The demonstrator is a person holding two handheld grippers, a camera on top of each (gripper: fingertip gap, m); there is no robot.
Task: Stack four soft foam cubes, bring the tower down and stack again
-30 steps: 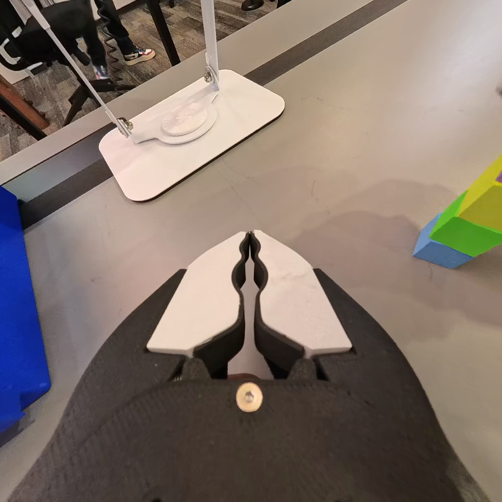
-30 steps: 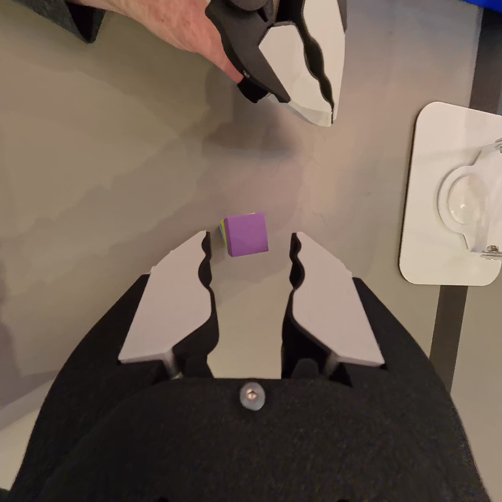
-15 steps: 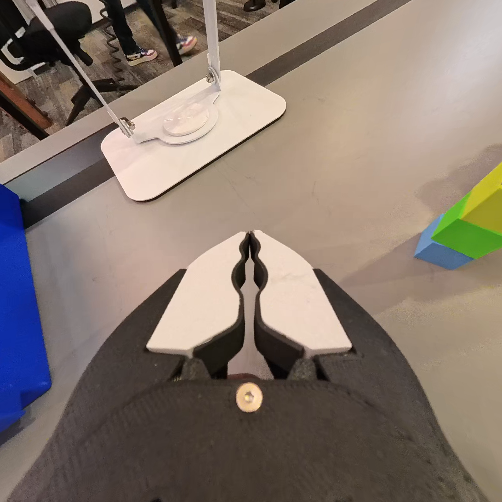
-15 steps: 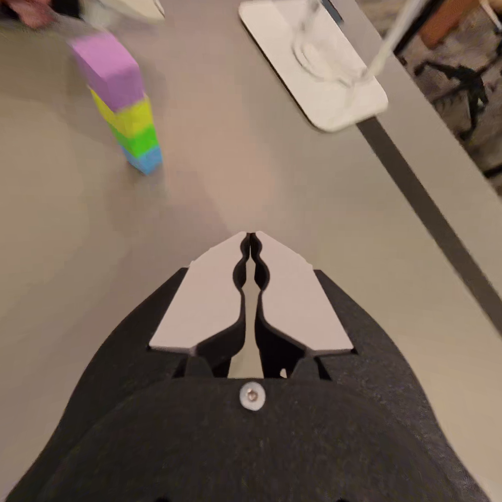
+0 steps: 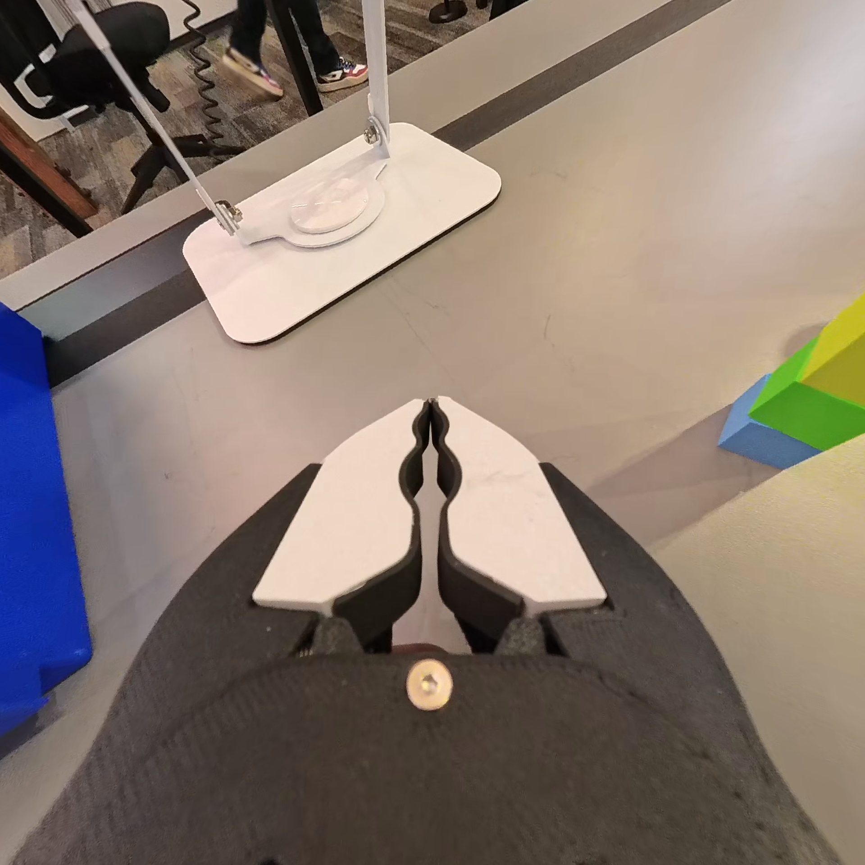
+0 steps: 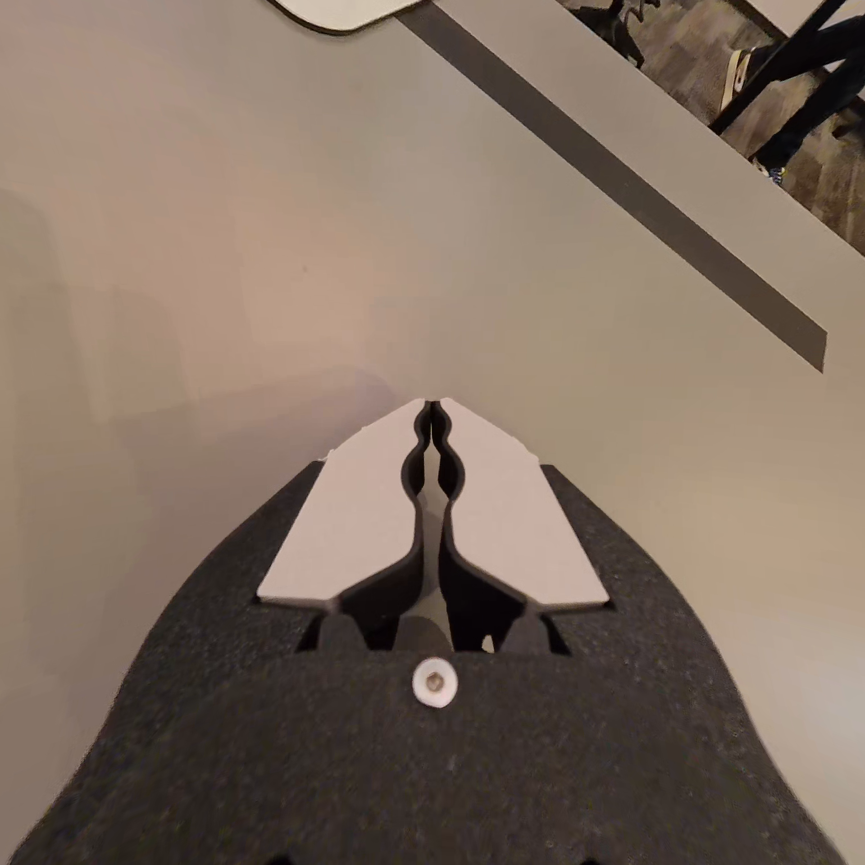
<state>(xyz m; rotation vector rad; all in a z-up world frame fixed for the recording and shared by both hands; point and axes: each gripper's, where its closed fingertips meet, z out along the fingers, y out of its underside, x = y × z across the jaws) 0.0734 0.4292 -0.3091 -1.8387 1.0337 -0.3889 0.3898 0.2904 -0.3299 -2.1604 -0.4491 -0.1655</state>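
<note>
Foam cube tower (image 5: 810,402) sitting far right of the left gripper (image 5: 429,401), out of the right gripper's (image 6: 429,401) view. Both closed on nothing. Left one probably nearer for the knock-down.

- Left wrist view: looks forward and down along the closed left gripper (image 5: 430,401), low and near the matte grey tabletop (image 5: 608,262); flat white rounded-rectangle stand base (image 5: 327,262) at 12 o'clock, stacked blue, green and yellow foam cubes (image 5: 805,412) cut off at 3 o'clock.
- Right wrist view: steeper over the closed right gripper (image 6: 431,401), near the tabletop (image 6: 234,210).
- Shared: the tabletop, its dark strip (image 6: 632,187) (image 5: 538,89) and the base, only a corner (image 6: 337,14) at 11 o'clock.
</note>
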